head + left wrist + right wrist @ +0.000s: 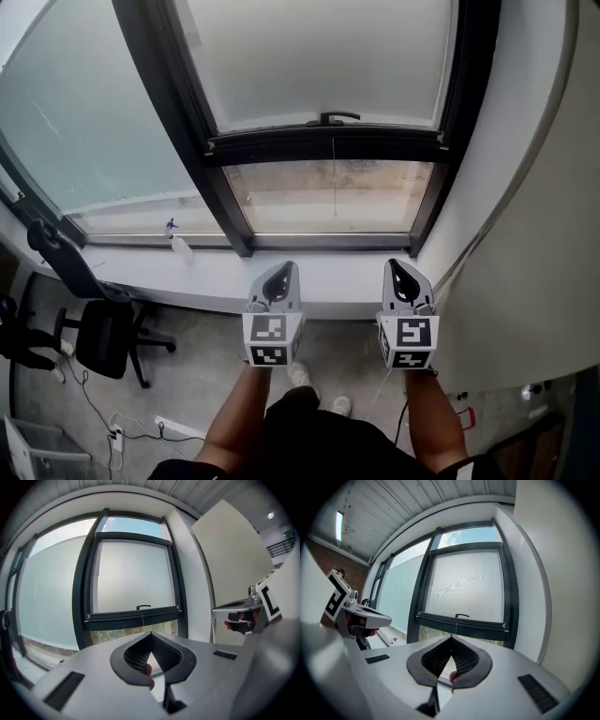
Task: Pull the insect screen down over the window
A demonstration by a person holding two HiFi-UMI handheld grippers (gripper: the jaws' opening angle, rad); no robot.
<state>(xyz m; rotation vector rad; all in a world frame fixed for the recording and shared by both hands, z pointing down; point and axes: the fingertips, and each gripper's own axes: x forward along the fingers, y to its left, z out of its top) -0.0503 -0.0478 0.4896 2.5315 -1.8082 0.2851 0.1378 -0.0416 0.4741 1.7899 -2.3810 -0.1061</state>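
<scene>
The grey mesh insect screen covers most of the middle window. Its dark bottom bar carries a small black handle, and a thin cord hangs below it. Under the bar a strip of bare glass shows the outside. My left gripper and right gripper are side by side over the white sill, below and short of the window, both shut with nothing in them. The handle sits beyond my shut left jaws, and in the right gripper view the handle is likewise far off.
A small spray bottle stands on the sill to the left. A black office chair stands on the floor at the left, with a power strip and cables near it. A white wall closes in on the right.
</scene>
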